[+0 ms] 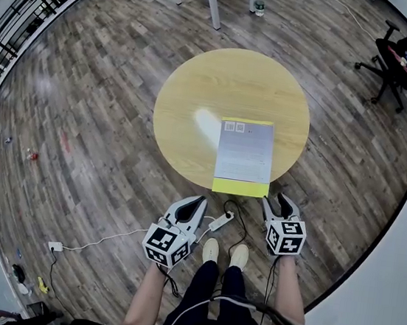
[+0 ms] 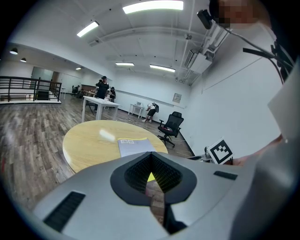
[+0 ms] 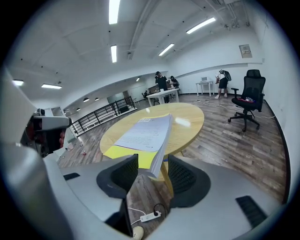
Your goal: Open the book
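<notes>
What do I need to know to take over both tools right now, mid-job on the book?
Left tool: shut, empty, short of the table.
Right tool: open, with the overhanging near corner of the book between its jaws, not gripped.
Book: closed, flat at the table's near edge.
Done: nothing opened yet.
To do: probably catch the cover alone and lift it open.

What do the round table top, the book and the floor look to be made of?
Table top: pale wood or wood-look laminate, smooth, semi-gloss; a light glare shows on it.
Book: paper, matte grey-white printed top, stacked page edges, yellow cover beneath.
Floor: dark wood-grain planks, real wood or laminate, unclear.
</notes>
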A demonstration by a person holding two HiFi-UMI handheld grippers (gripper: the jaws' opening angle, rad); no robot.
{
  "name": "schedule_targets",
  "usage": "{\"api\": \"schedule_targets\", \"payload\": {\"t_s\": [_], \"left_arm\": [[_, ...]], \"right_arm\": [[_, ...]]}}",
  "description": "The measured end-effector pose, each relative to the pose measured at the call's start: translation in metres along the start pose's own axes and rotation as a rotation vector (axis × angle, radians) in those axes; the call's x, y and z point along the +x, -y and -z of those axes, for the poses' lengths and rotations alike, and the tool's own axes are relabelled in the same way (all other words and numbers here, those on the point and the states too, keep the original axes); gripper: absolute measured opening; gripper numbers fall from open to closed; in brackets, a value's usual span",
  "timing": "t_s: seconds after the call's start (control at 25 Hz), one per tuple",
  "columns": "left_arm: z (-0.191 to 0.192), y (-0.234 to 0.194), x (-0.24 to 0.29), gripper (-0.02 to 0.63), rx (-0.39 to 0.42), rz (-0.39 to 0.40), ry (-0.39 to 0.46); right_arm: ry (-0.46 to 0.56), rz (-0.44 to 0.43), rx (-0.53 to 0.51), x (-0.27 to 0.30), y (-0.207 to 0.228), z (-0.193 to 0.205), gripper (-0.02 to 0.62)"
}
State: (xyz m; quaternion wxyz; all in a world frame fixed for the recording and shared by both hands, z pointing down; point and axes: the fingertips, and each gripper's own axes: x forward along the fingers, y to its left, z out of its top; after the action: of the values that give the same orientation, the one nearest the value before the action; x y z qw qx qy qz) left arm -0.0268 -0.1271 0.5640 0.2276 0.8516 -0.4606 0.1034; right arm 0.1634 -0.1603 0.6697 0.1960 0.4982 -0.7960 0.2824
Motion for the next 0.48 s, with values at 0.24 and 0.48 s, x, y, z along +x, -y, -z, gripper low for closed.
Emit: {"api": "schedule_targets", "payload": {"t_s": [0.24,0.48], "left_arm": [[0.005,-0.004,-0.001,-0.002,0.001,-0.005,-0.011],[0.013,-0.009,-0.003,-0.002,-0.009,-0.011,-0.023]], "right_arm": [[-0.038,-0.024,0.023,0.008,-0.008,0.014,0.179],[-0.044,-0.03,0.034,0.014,-0.011,0.017,0.179]]}}
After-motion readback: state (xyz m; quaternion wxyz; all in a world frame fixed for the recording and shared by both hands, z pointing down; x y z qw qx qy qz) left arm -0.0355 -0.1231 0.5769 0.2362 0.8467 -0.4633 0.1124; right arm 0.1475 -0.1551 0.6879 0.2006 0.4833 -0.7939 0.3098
